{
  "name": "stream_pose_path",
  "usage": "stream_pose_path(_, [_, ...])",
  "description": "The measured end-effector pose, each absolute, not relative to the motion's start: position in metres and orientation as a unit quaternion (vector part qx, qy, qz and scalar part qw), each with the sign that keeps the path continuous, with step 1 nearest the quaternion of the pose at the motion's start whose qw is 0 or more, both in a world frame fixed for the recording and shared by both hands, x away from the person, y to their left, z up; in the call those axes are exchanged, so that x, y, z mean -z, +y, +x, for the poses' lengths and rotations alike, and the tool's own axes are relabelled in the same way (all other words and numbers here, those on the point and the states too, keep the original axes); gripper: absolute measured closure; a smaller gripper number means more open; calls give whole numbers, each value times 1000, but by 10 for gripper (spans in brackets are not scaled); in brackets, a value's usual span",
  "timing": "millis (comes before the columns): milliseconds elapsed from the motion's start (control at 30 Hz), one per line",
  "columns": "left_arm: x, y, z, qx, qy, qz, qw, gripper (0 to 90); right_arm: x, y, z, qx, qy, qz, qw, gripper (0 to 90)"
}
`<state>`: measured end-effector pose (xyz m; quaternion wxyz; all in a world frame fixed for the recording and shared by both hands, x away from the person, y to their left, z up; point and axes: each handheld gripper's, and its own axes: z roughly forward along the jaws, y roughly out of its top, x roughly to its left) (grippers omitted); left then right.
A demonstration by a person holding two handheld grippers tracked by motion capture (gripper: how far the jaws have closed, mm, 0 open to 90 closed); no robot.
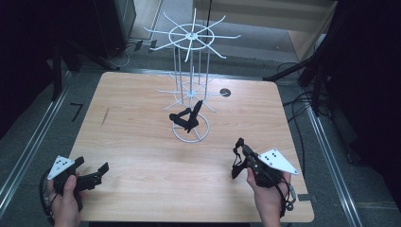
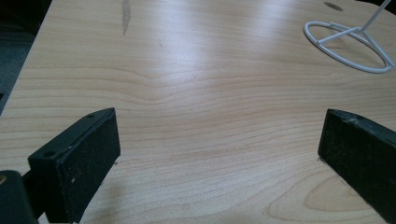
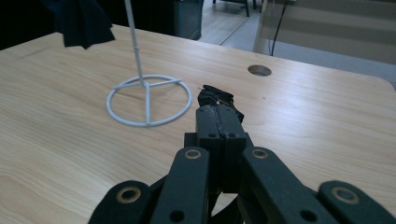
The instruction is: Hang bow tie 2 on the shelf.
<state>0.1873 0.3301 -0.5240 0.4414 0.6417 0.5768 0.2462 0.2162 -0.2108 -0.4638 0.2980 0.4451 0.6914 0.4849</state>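
Observation:
A white wire rack [image 1: 191, 75] with spoke arms stands on the wooden table [image 1: 142, 142]; its ring base [image 3: 148, 100] lies ahead of my right gripper. A black strap-like item [image 1: 187, 118] hangs from a low arm of the rack, and its lower part [image 3: 82, 21] hangs at the top left of the right gripper view. My right gripper [image 1: 239, 155] is raised at the front right, jaws shut [image 3: 217, 109] on a second black strap item [image 3: 215, 95], which dangles below the jaws [image 1: 236, 168]. At the table's front left corner my left gripper [image 1: 91, 165] is open [image 2: 219, 140], with bare wood between its pads.
A round cable hole [image 1: 225, 92] sits in the table behind the rack. A dark scuff [image 1: 105, 116] marks the left part of the tabletop. Dark frames and cables stand on the floor around the table, and a wooden cabinet [image 1: 302, 19] is at the back.

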Motion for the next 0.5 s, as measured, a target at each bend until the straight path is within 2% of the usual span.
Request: stream_pose_path(500, [524,329,187,-246,575,643,442,0,452,-181,215,-514,699,413,276,900])
